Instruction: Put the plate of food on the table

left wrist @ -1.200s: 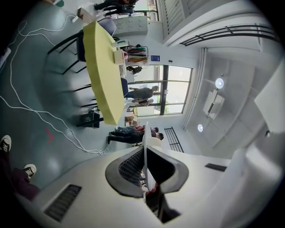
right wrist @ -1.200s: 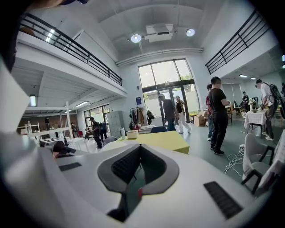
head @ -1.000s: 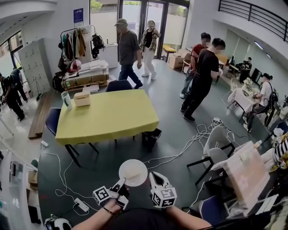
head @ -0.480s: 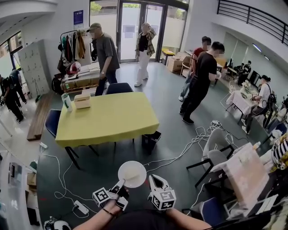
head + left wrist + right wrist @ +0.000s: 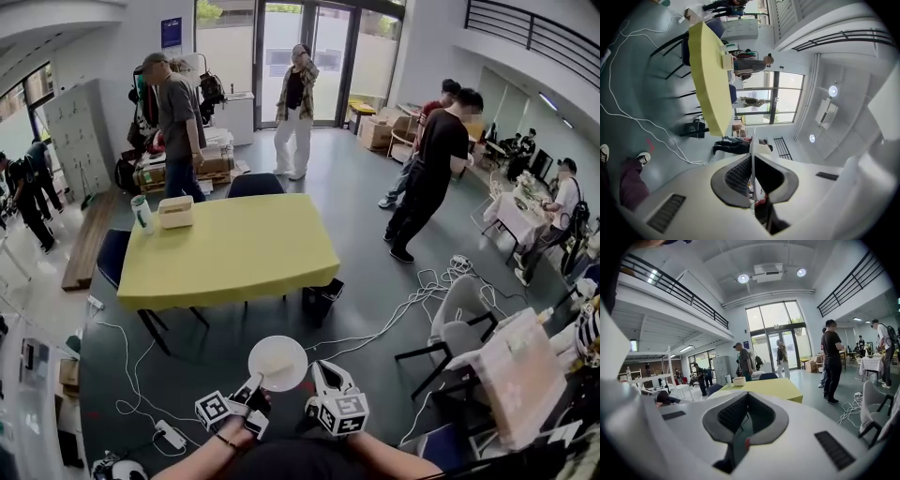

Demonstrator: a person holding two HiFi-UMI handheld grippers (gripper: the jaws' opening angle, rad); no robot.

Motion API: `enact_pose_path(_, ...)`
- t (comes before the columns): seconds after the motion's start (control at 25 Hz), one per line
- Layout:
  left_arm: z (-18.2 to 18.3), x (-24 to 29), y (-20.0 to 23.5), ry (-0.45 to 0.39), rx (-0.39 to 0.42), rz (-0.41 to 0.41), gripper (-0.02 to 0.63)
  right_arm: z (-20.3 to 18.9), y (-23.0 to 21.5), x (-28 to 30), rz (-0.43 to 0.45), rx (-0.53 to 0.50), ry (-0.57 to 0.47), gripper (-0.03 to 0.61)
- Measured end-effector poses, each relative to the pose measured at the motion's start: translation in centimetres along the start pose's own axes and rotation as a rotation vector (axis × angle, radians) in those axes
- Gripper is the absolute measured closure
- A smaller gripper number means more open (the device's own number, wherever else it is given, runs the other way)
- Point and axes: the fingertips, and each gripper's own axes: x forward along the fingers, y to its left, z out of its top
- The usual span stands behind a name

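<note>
A white round plate with pale food on it hangs over the grey floor, level, held by its near rim. My left gripper is shut on that rim. In the left gripper view the plate shows edge-on as a thin white line between the pads of the left gripper. My right gripper is just right of the plate, shut and holding nothing. In the right gripper view the right gripper points at the yellow table. The yellow table stands ahead, some way beyond the plate.
A tan box and a cup stand on the table's far left corner. Chairs ring the table, and a black bin sits at its near right corner. White cables trail over the floor. A person in black stands to the right.
The man in the cap at the back has walked left. The plate and both grippers keep their hold and place in view. The table has drawn slightly nearer.
</note>
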Motion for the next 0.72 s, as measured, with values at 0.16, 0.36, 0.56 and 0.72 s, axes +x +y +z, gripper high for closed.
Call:
enact_pose_path(0.16,1.0,3.1,-0.5,-0.013,0.002,-0.019,0.594,1.0,-2.3,2.3,0.007,-0.001,-0.002,0.567)
enact_pose_path(0.36,1.7,7.1,-0.7,-0.029,-0.028,-0.037,0.594,1.9,-5.6,4.8,0.010,0.015,0.004,0.567)
enact_pose_path(0.56,2.2,11.6,-0.8,-0.043,-0.033,-0.028,0.594,3.1,-9.2,7.5,0.023,0.018,0.011,0.568)
enact_pose_path(0.72,2.7,15.3,-1.1,-0.060,-0.033,-0.019,0.594,4.5,-12.2,9.5,0.035,0.018,0.008,0.566)
